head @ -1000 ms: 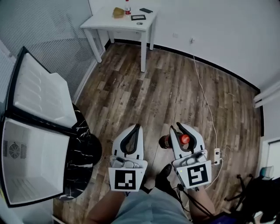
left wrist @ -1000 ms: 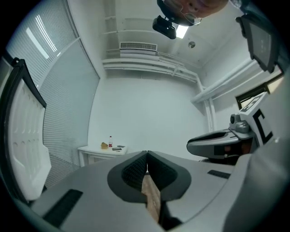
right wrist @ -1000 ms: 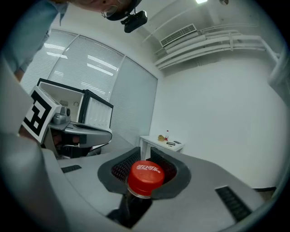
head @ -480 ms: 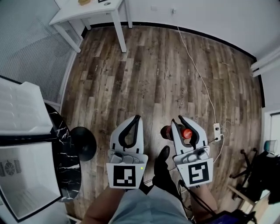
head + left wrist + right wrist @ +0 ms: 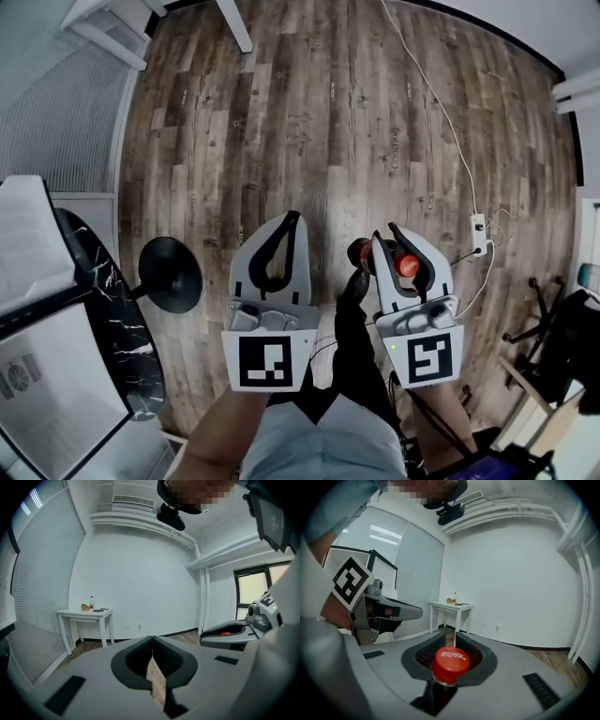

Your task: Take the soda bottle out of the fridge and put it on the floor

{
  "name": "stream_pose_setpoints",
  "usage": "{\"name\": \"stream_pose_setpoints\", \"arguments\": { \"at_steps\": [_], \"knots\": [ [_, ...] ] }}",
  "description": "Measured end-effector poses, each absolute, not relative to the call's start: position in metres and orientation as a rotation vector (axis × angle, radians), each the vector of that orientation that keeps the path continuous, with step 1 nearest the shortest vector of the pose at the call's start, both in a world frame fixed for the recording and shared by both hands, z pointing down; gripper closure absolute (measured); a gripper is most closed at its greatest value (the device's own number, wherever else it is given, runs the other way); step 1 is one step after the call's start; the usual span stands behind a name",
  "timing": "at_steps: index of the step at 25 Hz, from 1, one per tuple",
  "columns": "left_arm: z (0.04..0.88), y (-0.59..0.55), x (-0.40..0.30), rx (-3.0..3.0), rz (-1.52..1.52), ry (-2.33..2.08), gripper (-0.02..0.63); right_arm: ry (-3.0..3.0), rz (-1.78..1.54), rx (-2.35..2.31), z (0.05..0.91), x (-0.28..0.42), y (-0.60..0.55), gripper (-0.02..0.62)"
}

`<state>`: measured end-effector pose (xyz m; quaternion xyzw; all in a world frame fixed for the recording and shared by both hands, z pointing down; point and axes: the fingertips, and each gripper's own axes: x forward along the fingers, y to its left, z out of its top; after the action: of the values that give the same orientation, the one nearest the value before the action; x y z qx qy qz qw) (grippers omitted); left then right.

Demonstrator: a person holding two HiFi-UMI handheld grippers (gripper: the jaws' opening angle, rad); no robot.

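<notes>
The right gripper (image 5: 450,634) is clamped on the neck of the soda bottle (image 5: 450,660), just under its red cap, so the bottle hangs cap-up above the wooden floor (image 5: 309,112), well apart from the open fridge (image 5: 66,375). The left gripper (image 5: 152,639) has its jaws together with nothing in them. The descent likely wants to be slow and straight, with the base landing flat beside the shoe (image 5: 352,284) and the jaws parting only once the bottle stands. Counted: two grippers, one held bottle, one fridge, and one white table (image 5: 452,605) carrying a second small bottle.
</notes>
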<state>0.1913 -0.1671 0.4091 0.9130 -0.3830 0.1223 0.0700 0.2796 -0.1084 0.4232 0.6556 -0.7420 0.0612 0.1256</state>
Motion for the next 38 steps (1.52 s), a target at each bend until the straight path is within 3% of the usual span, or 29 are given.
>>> {"name": "stream_pose_setpoints", "arguments": {
  "at_steps": [18, 38],
  "knots": [
    [0.587, -0.148, 0.238, 2.679, 0.503, -1.005, 0.589, -2.12, 0.306, 1.9, 0.608, 0.308, -0.106, 0.517],
    [0.765, -0.126, 0.239, 2.605, 0.577, -0.954, 0.589, -2.024, 0.367, 1.922, 0.791, 0.325, -0.082, 0.519]
  ]
}}
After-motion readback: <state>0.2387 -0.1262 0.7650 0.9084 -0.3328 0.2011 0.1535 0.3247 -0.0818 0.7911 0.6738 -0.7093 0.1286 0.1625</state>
